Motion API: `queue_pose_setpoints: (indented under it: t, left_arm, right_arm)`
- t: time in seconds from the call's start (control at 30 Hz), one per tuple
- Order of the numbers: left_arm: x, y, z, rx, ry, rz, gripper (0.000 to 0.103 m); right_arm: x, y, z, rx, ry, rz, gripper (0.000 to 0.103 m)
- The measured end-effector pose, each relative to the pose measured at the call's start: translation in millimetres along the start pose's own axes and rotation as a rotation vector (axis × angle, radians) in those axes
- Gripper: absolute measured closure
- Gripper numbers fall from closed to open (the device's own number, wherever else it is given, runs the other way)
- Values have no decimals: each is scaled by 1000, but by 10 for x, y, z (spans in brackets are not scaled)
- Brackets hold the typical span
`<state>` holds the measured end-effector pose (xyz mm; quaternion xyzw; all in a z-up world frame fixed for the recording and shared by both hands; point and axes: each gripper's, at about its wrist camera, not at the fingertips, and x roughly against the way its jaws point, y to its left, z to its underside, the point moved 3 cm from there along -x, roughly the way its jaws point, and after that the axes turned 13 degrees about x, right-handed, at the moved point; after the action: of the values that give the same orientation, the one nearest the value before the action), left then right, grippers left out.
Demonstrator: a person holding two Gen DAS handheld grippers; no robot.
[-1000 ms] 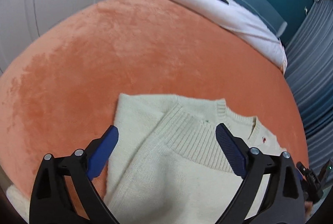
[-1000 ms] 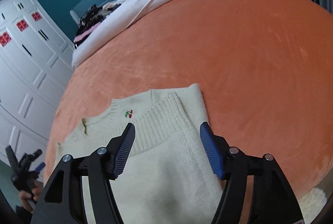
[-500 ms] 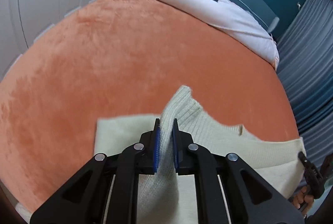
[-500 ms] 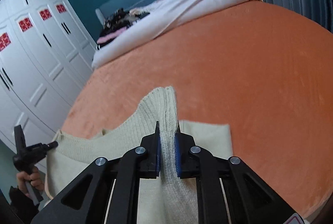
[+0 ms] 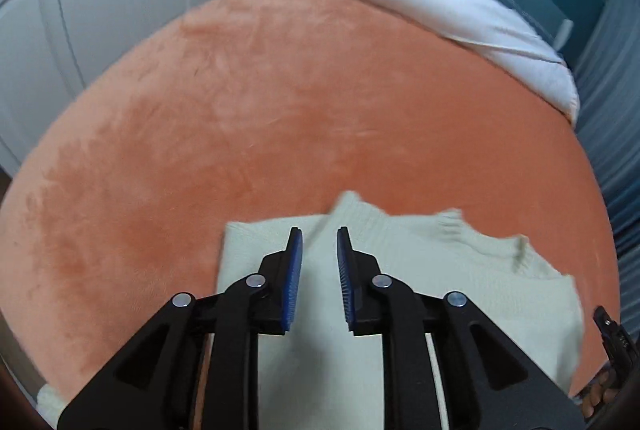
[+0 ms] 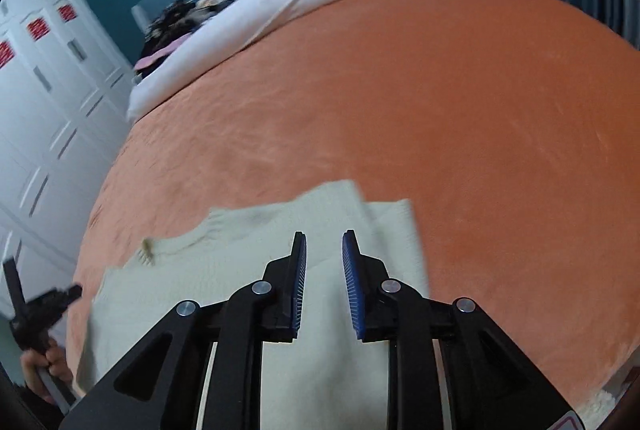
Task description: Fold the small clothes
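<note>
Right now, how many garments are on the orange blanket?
1: a cream knit sweater lying at the near edge of the orange plush blanket, below both open grippers. More clothes sit piled by the headboard, off the blanket.

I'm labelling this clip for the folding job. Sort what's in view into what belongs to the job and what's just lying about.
Belongs to the job:
- cream knitted sweater, flat on the orange plush blanket
- left gripper, open over it
- right gripper, open over it

Just lying about:
- white rumpled duvet
- dark heap of clothes
- white panelled wardrobe
</note>
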<state>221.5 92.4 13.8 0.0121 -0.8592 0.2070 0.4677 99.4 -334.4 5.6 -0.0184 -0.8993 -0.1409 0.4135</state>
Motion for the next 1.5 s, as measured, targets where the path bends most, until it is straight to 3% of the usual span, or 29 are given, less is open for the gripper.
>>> queue_pose_setpoints:
  t: [0.1,0.17,0.2,0.27,0.4,0.43,0.47,0.5,0.53,0.6,0.67,0.7,0.73,0.77,0.8,0.87,0.93,1.03,1.07,1.1,1.13,1.2,1.23,1.3,1.37,1.43,1.47,1.5]
  left_arm:
    - [285,-364,447,-34,27,107,73]
    - [252,-568,838,-70,85,136,72]
    - [202,-614,994,-93,104,119,71]
    - [91,-526,1160,-110,125,47,71]
    - [17,187,1101,-50,107,-85,76]
    - [27,394,1061,-33,110,-92,90]
    - [17,535,1035,-18,117,-77,97]
    - [31,648,1004,-13,117,-60,102]
    - [52,704,997,-19,116,-37,102]
    - [75,696,1021,-51,96,-40,102]
    - [144,626,1001,-24,78,-61,102]
    - [211,568,954,2,67,-47,100]
    - [268,486,872,14,48,-25,76]
    - [308,419,784,10,27,-6,61]
    - [323,351,677,2,0,-1,39]
    - [239,204,427,-4,-27,7,34]
    - [-53,113,175,20,34,-2,26]
    - [-508,137,10,100,141,-57,21]
    - [-654,177,-4,142,175,-82,22]
    - [-745,186,2,172,196,-73,30]
    - [-789,162,20,184,204,-60,59]
    - [-768,28,54,132,197,-13,89]
    - [-701,-45,48,82,156,-30,92]
    - [-608,-57,-19,32,98,-69,93]
    - [-626,132,-123,64,85,-110,93]
    - [-860,311,-122,71,133,-147,92]
    - [-998,307,-44,31,152,-169,92]
    - [-1001,214,-16,-43,114,-207,92]
  right_arm:
    - [-21,889,265,151,63,-193,82]
    - [-131,1429,524,204,139,-349,85]
    - [-202,1677,685,233,176,-402,86]
    - [-308,1864,880,295,223,-406,94]
    - [-252,1251,922,248,226,-296,103]
    - [-195,936,922,209,224,-217,103]
    - [-126,635,938,175,217,-135,103]
    - [-36,274,968,114,208,-115,103]
    - [28,17,1016,57,209,-121,103]
    - [161,-373,1104,27,218,-2,103]
    - [308,-555,1158,-3,212,11,103]
    - [374,-567,1122,-8,206,14,103]
    - [432,-533,1059,3,188,29,99]
    - [492,-496,937,16,149,40,89]
    - [505,-413,841,26,118,40,84]
    - [409,-323,489,45,62,31,58]
    - [128,-296,162,44,47,17,45]
    - [-484,-304,-107,17,124,102,42]
    - [-648,-325,-125,1,160,132,41]
    - [-744,-317,-116,-7,189,139,43]
    - [-819,-244,-84,-15,207,115,55]
    - [-793,14,-90,36,190,56,81]
    - [-712,159,-121,88,159,28,93]
    - [-503,236,-213,105,87,-24,94]
    - [-357,-115,-334,69,14,66,96]
    - [-555,-688,-233,-69,84,89,97]
    - [-722,-826,-116,-68,154,102,98]
    - [-853,-817,-16,-26,197,99,97]
